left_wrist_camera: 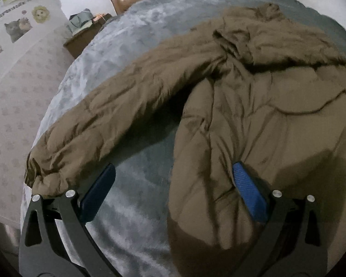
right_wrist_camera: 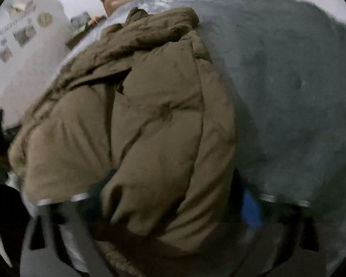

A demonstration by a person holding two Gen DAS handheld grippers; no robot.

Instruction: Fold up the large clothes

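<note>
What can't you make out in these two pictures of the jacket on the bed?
- Jacket, left wrist view: its right side and hem run off the picture edge.
- Right hand-held gripper, right wrist view: motion blur and the jacket bulging between its fingers hide whether the pads press on the fabric.
- Wall stickers, left wrist view: the lettering is too small to read.

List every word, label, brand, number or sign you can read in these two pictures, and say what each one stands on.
Wall stickers: one line of lettering above the cat pictures, too blurred to read in either view.
Brown padded jacket: no label, brand or number shows.
Grey blanket: no text.
Nothing else carries writing, so no text can be quoted.
</note>
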